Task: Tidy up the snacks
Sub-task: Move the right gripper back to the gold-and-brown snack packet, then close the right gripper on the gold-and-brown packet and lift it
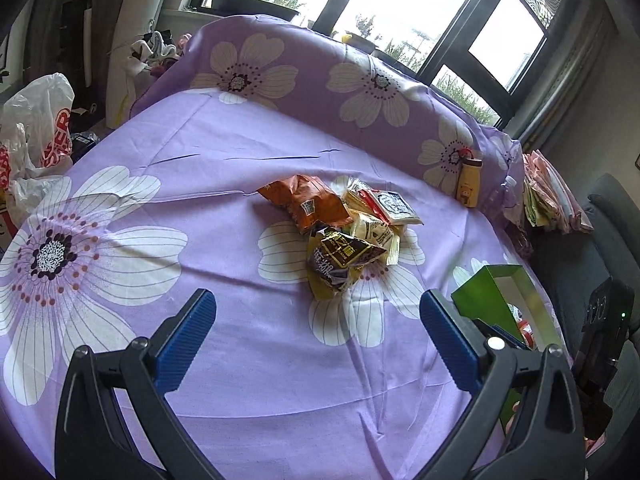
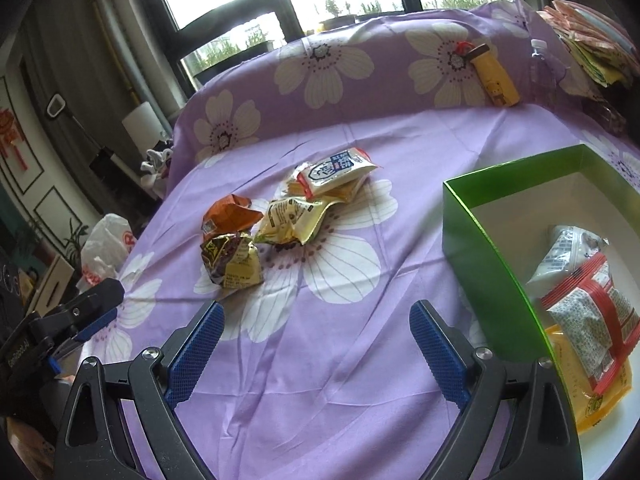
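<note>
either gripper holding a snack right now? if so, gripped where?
Nothing held. Left gripper and right gripper are both open and empty above the cloth, short of the snack pile.

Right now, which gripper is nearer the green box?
Right. The right gripper hangs open with the green box just off its right finger. The left gripper, also open, sits farther left, facing the snack pile.

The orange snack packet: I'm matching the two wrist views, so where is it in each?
Left wrist: orange snack packet just above centre, at the pile's far-left end.
Right wrist: orange snack packet left of centre, behind the dark brown packet.
Shared landmark: the green box, right in both.
</note>
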